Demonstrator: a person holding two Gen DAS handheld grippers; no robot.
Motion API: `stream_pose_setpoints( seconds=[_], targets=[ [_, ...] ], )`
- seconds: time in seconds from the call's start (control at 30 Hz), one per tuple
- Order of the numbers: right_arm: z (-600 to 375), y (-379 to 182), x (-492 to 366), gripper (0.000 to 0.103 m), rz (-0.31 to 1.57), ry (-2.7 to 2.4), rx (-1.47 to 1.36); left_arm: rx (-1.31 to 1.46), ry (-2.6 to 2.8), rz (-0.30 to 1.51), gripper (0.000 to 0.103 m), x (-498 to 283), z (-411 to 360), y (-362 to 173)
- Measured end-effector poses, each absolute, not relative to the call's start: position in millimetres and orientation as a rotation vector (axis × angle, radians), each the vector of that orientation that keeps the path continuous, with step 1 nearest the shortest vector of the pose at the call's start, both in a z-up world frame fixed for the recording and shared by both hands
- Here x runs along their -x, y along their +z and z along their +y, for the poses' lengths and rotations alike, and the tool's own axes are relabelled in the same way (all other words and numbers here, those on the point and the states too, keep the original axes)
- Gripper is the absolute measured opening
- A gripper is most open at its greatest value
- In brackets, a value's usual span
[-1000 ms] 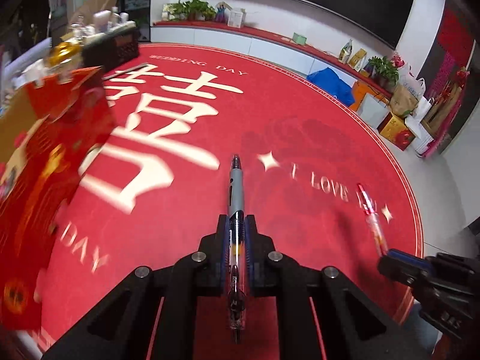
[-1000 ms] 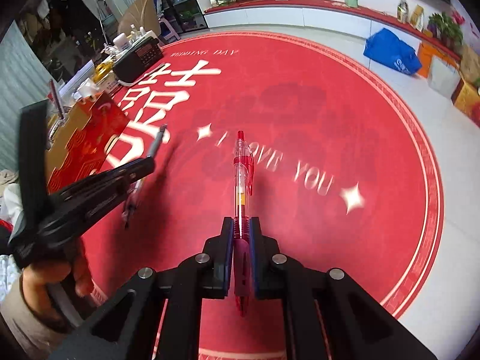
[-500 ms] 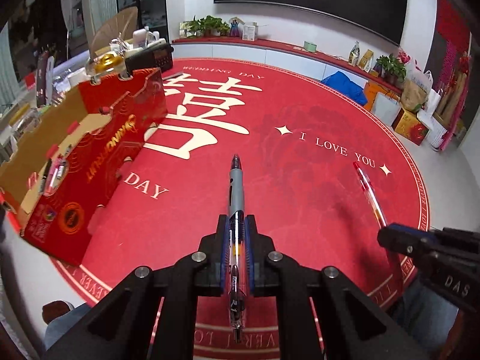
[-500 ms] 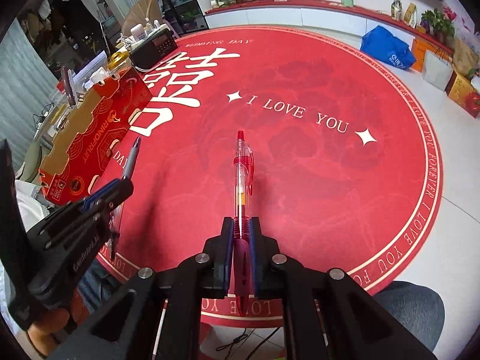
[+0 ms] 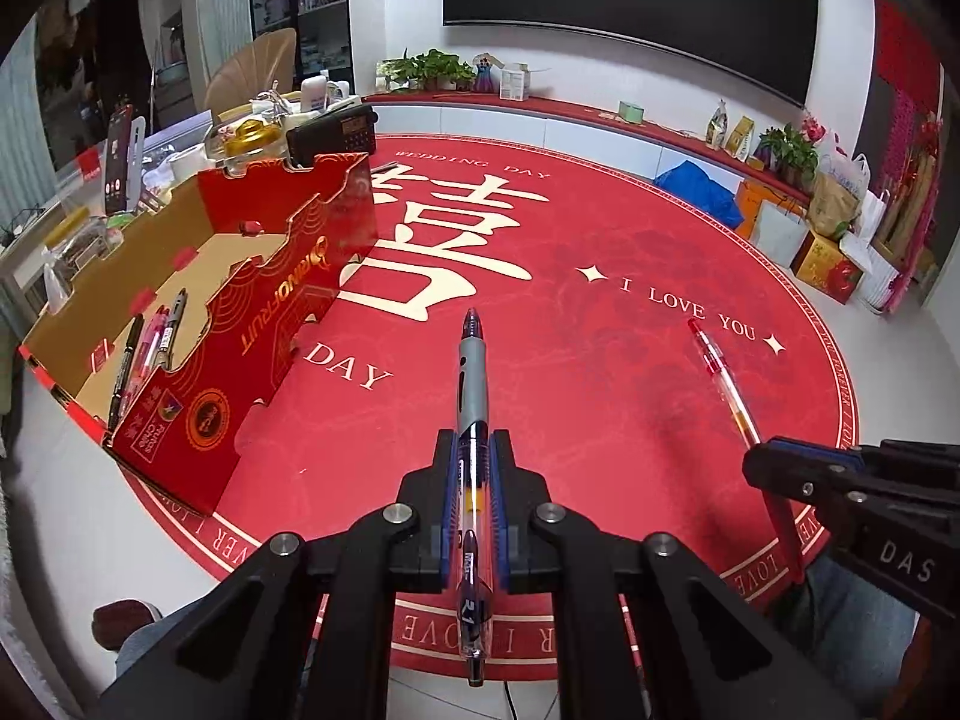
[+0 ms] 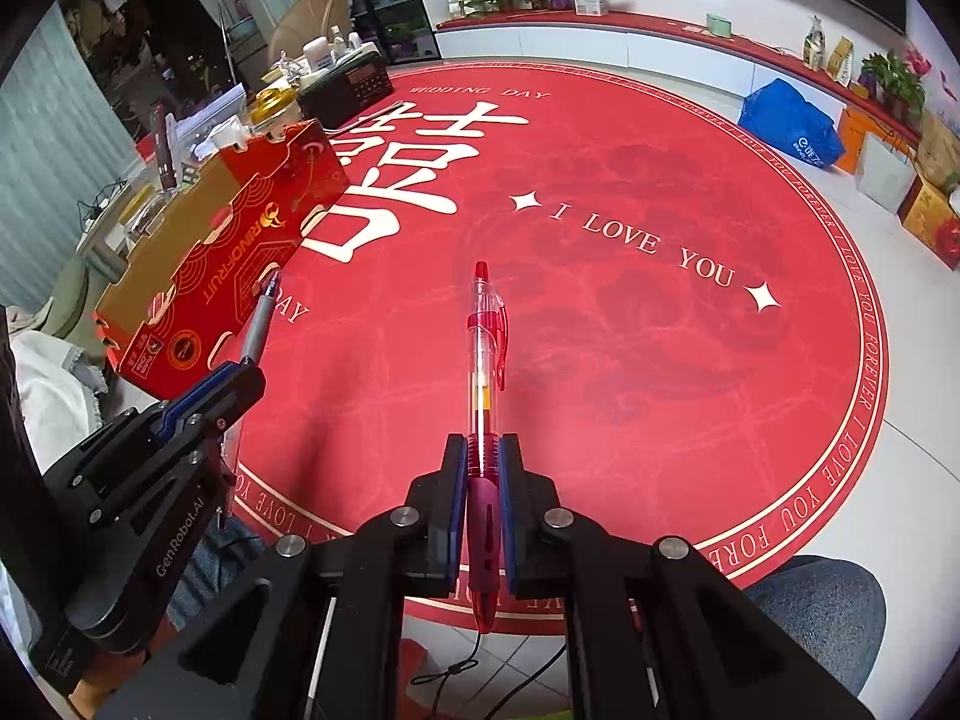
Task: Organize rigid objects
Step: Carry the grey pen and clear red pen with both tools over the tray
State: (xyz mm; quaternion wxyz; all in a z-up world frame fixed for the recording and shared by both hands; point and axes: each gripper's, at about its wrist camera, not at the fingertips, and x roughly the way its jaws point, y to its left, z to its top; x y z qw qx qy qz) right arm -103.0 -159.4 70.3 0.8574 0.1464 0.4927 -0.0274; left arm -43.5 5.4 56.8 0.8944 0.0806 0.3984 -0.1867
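Left gripper [image 5: 472,468] clamped on grey-and-blue pen [image 5: 471,396], barrel pointed forward above round red rug [image 5: 600,252]. Right gripper [image 6: 483,468] clamped on red clear-barrel pen [image 6: 485,354]. Open red cardboard box [image 5: 264,324] set at rug's left edge; several pens [image 5: 150,342] seen lying inside it.

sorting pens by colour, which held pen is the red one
The red pen in the right gripper; the left gripper holds a grey-and-blue pen.
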Motion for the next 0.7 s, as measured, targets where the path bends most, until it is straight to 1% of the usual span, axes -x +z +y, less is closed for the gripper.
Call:
stream_pose_setpoints(
  seconds=[0.7],
  targets=[
    [-129,71,90,0.011,1.063,-0.038,-0.261,-0.115,-0.368,0.813,0.011,42,33,59]
  ],
)
